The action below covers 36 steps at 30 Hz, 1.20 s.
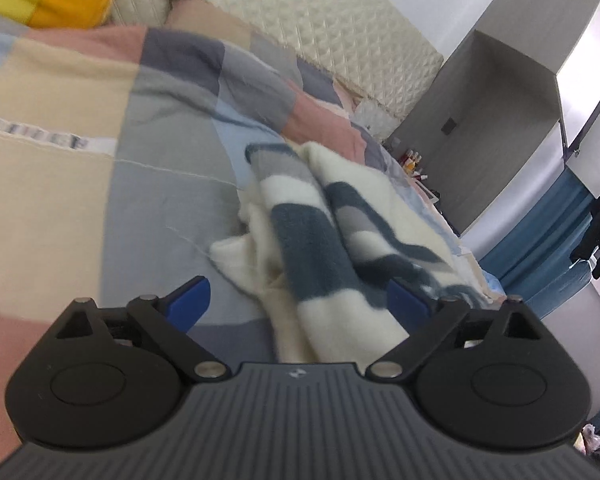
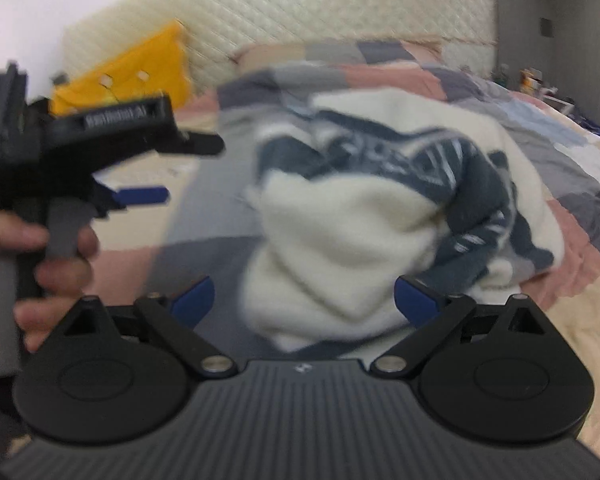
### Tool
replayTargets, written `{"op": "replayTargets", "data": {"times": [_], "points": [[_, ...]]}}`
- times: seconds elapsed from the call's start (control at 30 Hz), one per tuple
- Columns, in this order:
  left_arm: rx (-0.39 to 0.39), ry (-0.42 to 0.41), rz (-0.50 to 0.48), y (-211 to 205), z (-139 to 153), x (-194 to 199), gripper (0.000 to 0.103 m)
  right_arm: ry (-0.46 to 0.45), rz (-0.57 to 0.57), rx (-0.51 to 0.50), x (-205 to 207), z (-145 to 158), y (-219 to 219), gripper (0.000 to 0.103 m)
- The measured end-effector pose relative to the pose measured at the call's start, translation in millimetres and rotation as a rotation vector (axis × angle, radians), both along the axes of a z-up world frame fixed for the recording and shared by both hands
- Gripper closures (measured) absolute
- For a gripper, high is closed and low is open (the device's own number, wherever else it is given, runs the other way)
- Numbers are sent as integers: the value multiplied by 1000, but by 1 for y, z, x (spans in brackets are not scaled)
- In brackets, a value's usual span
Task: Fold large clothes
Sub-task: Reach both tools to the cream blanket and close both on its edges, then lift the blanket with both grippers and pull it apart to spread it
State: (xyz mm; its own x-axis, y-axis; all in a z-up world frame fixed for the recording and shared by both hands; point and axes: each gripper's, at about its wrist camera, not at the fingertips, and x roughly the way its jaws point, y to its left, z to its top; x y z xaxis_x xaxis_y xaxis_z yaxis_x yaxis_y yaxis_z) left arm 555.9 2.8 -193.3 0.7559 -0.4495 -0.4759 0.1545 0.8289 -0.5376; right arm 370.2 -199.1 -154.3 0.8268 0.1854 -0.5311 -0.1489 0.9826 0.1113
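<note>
Patchwork bed cover point(image 1: 100, 92) in pink, beige, grey and blue squares across the whole bed, running up to a cream quilted headboard point(image 1: 312, 12) at 12 o'clock. Yellow pillow point(image 2: 140, 68) against that headboard, at 10 o'clock in the right wrist view. Cream sweater point(image 1: 300, 240) with dark teal and grey stripes lying bunched on the cover. In the left wrist view, long axis from 6 toward 12 o'clock, near end reaching in between the fingers. In the right wrist view, a rounded heap at centre; direction unclear through blur. Left tongs point(image 1: 300, 300) spread wide, fabric between the blue pads, no squeeze visible. Right tongs point(image 2: 304, 300) likewise wide apart, gripping nothing, sweater just ahead. Left hand point(image 2: 40, 256) at 9 o'clock, wrapped round its handle.
</note>
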Motion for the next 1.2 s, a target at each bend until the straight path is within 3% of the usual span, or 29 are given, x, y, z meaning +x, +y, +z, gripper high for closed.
{"op": "replayTargets", "data": {"times": [0.13, 0.3, 0.47, 0.5, 0.57, 0.63, 0.73, 0.83, 1.0, 1.2], "points": [[-46, 34, -29, -9, -34, 42, 6, 48, -101, -29, 18, -27, -8, 5], [-198, 73, -58, -15, -66, 80, 8, 49, -100, -45, 28, -39, -2, 0], [-286, 113, -45, -21, -74, 116, 25, 95, -66, 102, 52, -46, -1, 0], [-281, 118, -38, -22, -71, 121, 33, 88, -65, 97, 55, -47, 1, 2], [-265, 130, -22, -24, -66, 131, 49, 81, -64, 105, 59, -45, 3, 17], [-254, 135, -10, -24, -59, 134, 61, 70, -89, 102, 59, -41, 0, 41], [-224, 128, 6, -25, -44, 130, 72, 75, -100, 176, 55, -32, -14, 60], [-221, 107, 30, -20, -28, 115, 77, 60, -102, 218, 45, -18, -26, 70], [-269, 70, 127, 8, 7, 89, 80, 1, -92, 280, 25, 15, -46, 75], [-305, -12, 208, 53, 71, 42, 81, -93, -68, 326, -7, 69, -67, 78]]}}
